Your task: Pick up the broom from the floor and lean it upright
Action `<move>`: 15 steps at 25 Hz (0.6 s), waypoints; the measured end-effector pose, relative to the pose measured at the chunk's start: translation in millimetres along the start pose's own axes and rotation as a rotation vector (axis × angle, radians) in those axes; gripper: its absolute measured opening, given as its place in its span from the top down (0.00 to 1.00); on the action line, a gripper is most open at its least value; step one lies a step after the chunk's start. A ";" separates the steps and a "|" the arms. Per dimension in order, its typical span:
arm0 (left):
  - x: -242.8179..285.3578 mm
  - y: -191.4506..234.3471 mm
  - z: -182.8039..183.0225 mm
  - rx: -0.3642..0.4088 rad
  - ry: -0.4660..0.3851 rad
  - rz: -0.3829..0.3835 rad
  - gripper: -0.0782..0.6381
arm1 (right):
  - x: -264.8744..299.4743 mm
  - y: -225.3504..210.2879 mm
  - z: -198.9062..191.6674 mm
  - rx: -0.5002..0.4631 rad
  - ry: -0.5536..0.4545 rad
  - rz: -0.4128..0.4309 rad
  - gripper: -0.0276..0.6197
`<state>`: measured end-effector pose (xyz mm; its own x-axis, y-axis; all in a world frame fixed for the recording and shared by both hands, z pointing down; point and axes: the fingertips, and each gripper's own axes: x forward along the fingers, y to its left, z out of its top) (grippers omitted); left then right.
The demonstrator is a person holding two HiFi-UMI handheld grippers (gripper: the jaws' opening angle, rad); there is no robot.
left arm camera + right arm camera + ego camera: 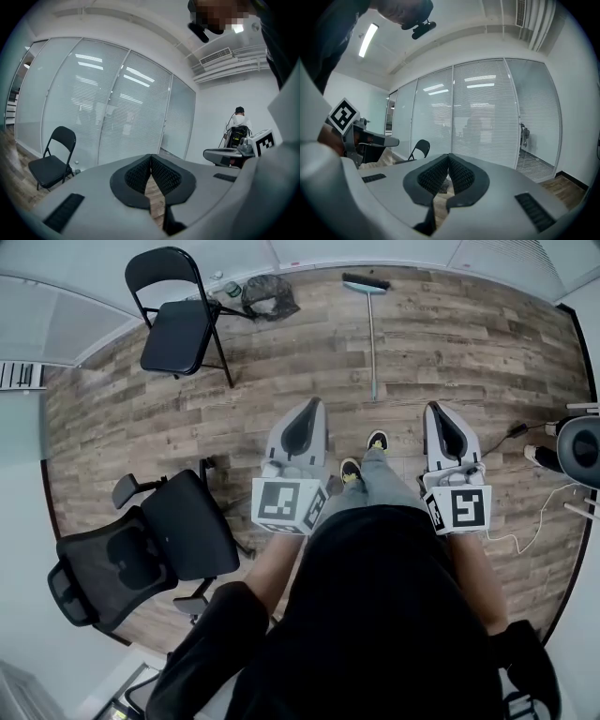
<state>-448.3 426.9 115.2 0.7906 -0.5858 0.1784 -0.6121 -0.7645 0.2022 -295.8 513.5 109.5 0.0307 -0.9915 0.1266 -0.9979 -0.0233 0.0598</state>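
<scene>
We noted the broom [371, 338] on the floor [469, 352] at 12 o'clock, handle end toward us, between left gripper [307, 411] and right gripper [439, 412], both clenched empty, neither clearly nearer.

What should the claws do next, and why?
Probably open the shut, empty right claw and move it forward and down to the broom handle's near end. The broom lies flat on the floor ahead, and the left claw is shut and empty too.

Head view overhead, gripper views level, sharing folding chair [178, 324]
</scene>
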 end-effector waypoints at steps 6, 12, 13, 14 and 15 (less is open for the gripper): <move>46.4 -14.7 13.9 0.018 0.000 -0.033 0.86 | 20.9 -39.7 0.2 0.011 0.000 -0.024 0.93; 95.5 -36.9 24.2 0.056 0.020 -0.055 0.86 | 30.6 -85.4 2.6 0.065 -0.043 -0.014 0.93; 102.8 -41.5 26.1 0.066 0.026 -0.057 0.86 | 31.9 -92.8 1.2 0.086 -0.049 -0.010 0.93; 109.6 -45.9 27.8 0.078 0.032 -0.059 0.86 | 33.3 -99.9 -0.3 0.105 -0.055 -0.008 0.93; 116.0 -50.2 28.9 0.090 0.039 -0.060 0.86 | 34.8 -106.9 -1.8 0.120 -0.060 -0.008 0.93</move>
<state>-325.3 389.6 97.9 0.8236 -0.5284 0.2059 -0.5579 -0.8201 0.1270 -187.9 481.7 109.3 0.0394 -0.9970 0.0674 -0.9973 -0.0434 -0.0589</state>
